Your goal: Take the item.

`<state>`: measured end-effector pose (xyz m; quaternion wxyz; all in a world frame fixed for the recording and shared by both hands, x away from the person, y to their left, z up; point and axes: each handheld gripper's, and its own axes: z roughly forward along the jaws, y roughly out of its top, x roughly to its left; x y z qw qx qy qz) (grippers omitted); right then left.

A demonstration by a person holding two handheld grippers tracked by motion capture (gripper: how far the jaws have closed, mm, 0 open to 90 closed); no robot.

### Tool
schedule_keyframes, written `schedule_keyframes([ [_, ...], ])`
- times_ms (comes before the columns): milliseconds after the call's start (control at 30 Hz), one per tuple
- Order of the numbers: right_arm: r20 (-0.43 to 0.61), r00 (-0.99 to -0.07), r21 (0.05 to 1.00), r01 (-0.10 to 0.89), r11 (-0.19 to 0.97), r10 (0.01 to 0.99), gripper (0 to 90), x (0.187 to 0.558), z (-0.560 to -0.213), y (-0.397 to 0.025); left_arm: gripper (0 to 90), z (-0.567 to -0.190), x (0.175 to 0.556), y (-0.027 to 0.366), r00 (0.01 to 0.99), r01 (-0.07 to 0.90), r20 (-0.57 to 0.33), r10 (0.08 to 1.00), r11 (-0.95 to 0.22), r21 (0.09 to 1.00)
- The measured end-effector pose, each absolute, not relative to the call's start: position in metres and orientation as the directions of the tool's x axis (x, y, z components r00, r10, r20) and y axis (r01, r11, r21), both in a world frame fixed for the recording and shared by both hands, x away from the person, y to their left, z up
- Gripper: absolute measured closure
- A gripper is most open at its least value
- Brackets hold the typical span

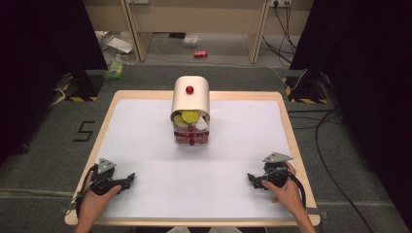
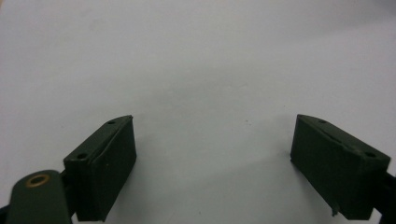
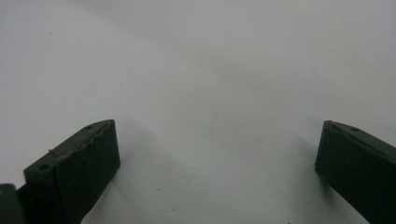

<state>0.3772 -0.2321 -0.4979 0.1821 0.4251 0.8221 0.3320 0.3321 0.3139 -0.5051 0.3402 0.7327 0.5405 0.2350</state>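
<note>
Both tools rest low on the white table sheet [image 1: 145, 141], one at each near corner, and the only thing ahead of them is the small cabinet [image 1: 190, 109] standing at the middle of the sheet's far half. From the left gripper [image 1: 127, 180] it lies forward and to the right; from the right gripper [image 1: 253, 178] it lies forward and to the left, well apart from both.

The cabinet has a cream arched cover with a red knob [image 1: 189, 90] on top. Its long axis runs straight away from the person, and its open front faces back toward the gap between the two tools. Inside the mouth sit yellow-green round pieces [image 1: 188, 117] on an upper level, with something white beside them; below is a reddish drawer or tray with two small red knobs [image 1: 191, 141]. What those pieces are is too small to tell, and the cover hides the rear of the interior.

The left gripper [image 2: 212, 154] is released: in the left gripper view its two black jaws stand wide apart over bare white sheet, nothing between them. The right gripper [image 3: 217, 172] is likewise released, jaws spread wide over the sheet, its right jaw cut off by the frame edge. In the high view each tool's jaws point inward toward the other, and a hand partly covers each body.
</note>
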Motion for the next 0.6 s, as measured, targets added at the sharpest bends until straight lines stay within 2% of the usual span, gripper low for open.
schedule_keyframes([
  [100, -0.017, -0.574, 0.703, 0.576, 0.418, 0.819, 1.4, 0.377, -0.498, -0.232, 13.5, -0.505, 0.332, 0.314, 0.305, 0.633, -0.024, 0.952, -0.184, 0.752],
  [233, -0.011, -0.589, 0.727, 0.550, 0.410, 0.808, 20.5, 0.375, -0.495, -0.229, 13.5, -0.505, 0.332, 0.314, 0.305, 0.632, -0.024, 0.952, -0.184, 0.752],
  [267, -0.011, -0.589, 0.727, 0.550, 0.410, 0.808, 20.5, 0.375, -0.495, -0.229, 13.5, -0.505, 0.332, 0.314, 0.306, 0.633, -0.024, 0.952, -0.184, 0.752],
  [300, -0.025, -0.593, 0.736, 0.534, 0.417, 0.805, 13.1, 0.374, -0.492, -0.225, 13.5, -0.505, 0.332, 0.314, 0.306, 0.632, -0.024, 0.952, -0.184, 0.752],
  [333, -0.030, -0.594, 0.740, 0.527, 0.417, 0.804, 16.0, 0.374, -0.492, -0.223, 13.5, -0.505, 0.332, 0.314, 0.305, 0.632, -0.024, 0.952, -0.184, 0.752],
  [600, -0.053, -0.638, 0.764, 0.469, 0.443, 0.768, 15.6, 0.370, -0.485, -0.202, 13.5, -0.505, 0.332, 0.314, 0.305, 0.632, -0.023, 0.952, -0.184, 0.752],
])
